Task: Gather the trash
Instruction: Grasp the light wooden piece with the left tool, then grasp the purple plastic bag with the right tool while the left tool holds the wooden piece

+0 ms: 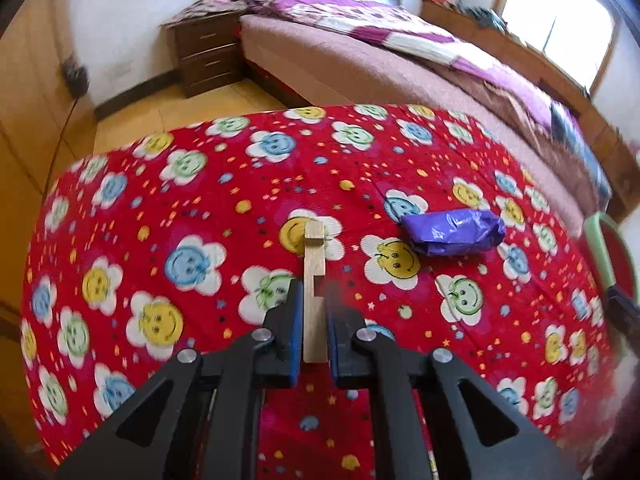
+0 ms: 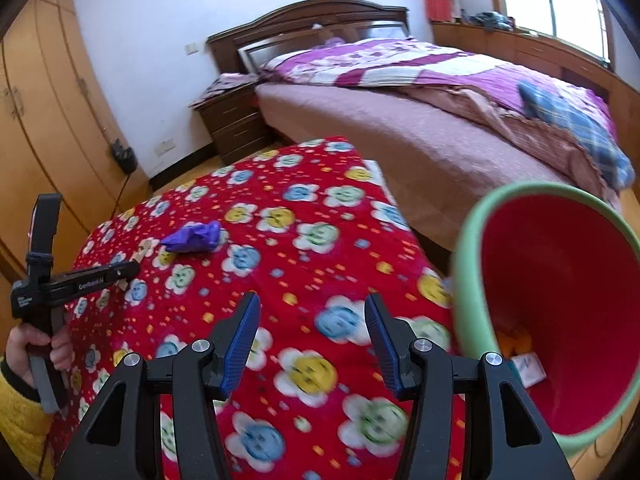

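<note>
Wooden flat stick: clenched in my left tool, long axis along fingers.
Bin: red, green-rimmed, rightward, beside my released right tool.

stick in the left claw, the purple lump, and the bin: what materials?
Stick: looks like bare light wood, matte, squared edges with a notch. Purple lump: thin glossy plastic film or wrapper, crinkled with bright highlights. Bin: probably moulded plastic, smooth, pale green outside, red inside. Left claw is shut on the stick.
</note>
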A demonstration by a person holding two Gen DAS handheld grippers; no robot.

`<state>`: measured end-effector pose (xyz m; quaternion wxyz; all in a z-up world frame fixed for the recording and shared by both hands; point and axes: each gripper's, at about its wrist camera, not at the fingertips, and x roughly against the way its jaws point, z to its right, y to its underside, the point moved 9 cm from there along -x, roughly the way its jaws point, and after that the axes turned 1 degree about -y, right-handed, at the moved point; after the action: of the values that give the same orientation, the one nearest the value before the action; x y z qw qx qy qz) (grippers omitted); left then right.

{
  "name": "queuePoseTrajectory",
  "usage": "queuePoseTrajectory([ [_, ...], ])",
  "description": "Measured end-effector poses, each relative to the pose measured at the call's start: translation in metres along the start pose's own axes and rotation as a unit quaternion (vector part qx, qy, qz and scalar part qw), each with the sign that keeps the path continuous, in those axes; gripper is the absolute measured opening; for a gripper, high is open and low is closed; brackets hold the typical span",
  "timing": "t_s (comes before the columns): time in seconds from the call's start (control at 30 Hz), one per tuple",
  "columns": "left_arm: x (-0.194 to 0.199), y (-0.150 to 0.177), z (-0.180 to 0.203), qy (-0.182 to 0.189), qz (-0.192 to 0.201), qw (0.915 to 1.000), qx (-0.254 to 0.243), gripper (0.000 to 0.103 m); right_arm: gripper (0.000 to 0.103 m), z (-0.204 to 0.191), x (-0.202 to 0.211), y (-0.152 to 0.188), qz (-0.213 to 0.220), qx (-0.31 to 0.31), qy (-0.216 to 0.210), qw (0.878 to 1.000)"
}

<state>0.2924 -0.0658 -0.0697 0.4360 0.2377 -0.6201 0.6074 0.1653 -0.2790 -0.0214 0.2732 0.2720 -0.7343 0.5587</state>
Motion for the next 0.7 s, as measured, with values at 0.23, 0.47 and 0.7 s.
queuePoseTrajectory([
  [0.23, 0.013, 0.008, -0.024, -0.020, 0.029, 0.9973, 0.065, 0.010, 0.058, -0.041, -0.037, -0.012, -0.025, 0.013, -0.045, 0.999],
  [0.47, 0.019, 0.010, -0.038, -0.031, 0.052, 0.9939, 0.092, 0.010, 0.075, -0.078, -0.072, -0.021, -0.040, 0.017, -0.072, 0.996],
  [0.7, 0.014, 0.012, -0.038, -0.025, 0.049, 0.9934, 0.101, 0.010, 0.079, -0.106, -0.101, -0.035, -0.042, 0.024, -0.072, 0.996],
])
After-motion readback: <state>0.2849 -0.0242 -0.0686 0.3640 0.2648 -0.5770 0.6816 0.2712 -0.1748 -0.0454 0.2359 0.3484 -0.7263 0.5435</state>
